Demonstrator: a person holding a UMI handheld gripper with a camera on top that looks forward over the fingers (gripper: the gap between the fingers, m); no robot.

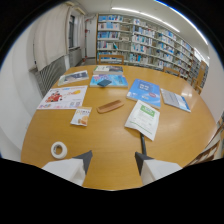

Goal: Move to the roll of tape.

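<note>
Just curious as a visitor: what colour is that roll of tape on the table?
White, the roll of tape lies on the wooden table, seen in the gripper view.

I can read no text: the print on the leaflets and booklets [143, 93] spread over my round wooden table [107, 135] is too small.

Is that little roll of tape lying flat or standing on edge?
Lying flat: the roll of tape shows its round hole facing up on the table, beside the open gripper.
</note>
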